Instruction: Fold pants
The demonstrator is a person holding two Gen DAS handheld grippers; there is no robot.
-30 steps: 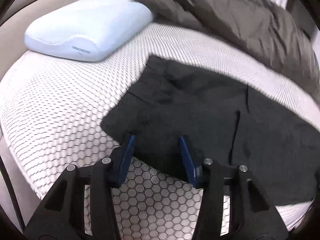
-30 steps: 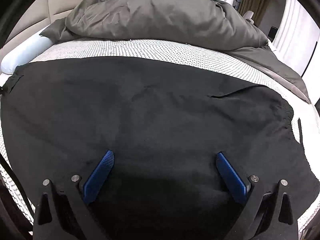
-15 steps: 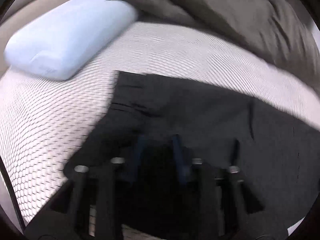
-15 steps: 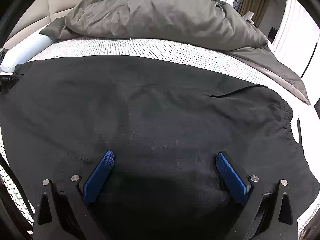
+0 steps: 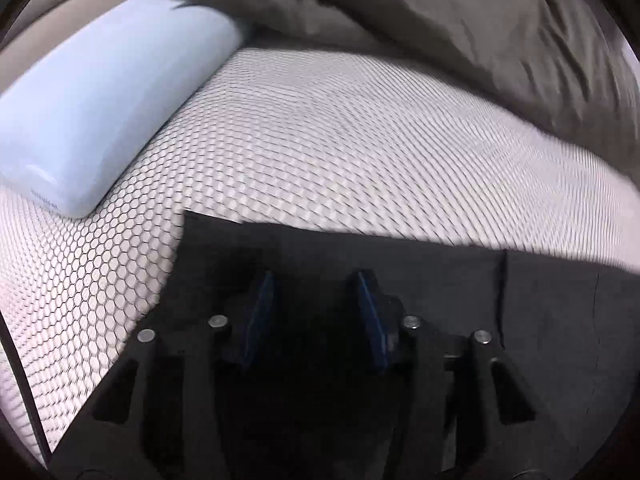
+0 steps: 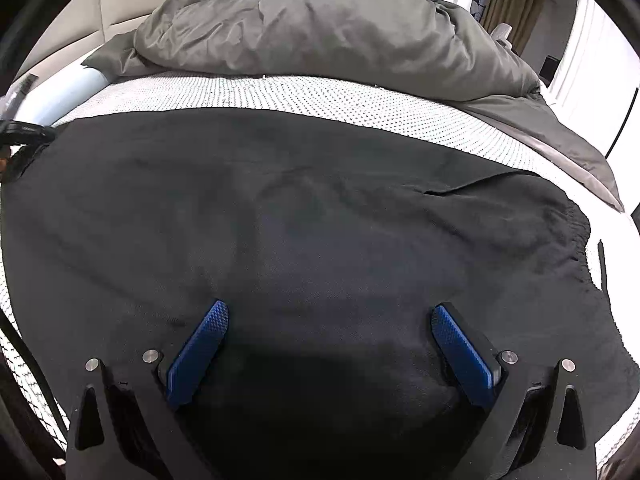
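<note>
While I readied a fold, the pants (image 6: 320, 220) lay spread flat on the bed (image 5: 340, 140), filling the frame's middle. My right tool (image 6: 330, 336) hovered over them, blades wide apart — my left tool (image 5: 314, 312), blades parted and empty, sat above their lower-left corner.

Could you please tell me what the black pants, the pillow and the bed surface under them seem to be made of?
The pants look like a soft, matte woven or knit fabric: fine grainy texture, gentle wrinkles, gathered waistband at the right. The pillow looks like moulded foam in a smooth pale-blue cover: rounded, firm contours, hardly any creases. The bed surface appears to be white mesh-like textile with a dark honeycomb pattern; exact fibre cannot be told.
</note>
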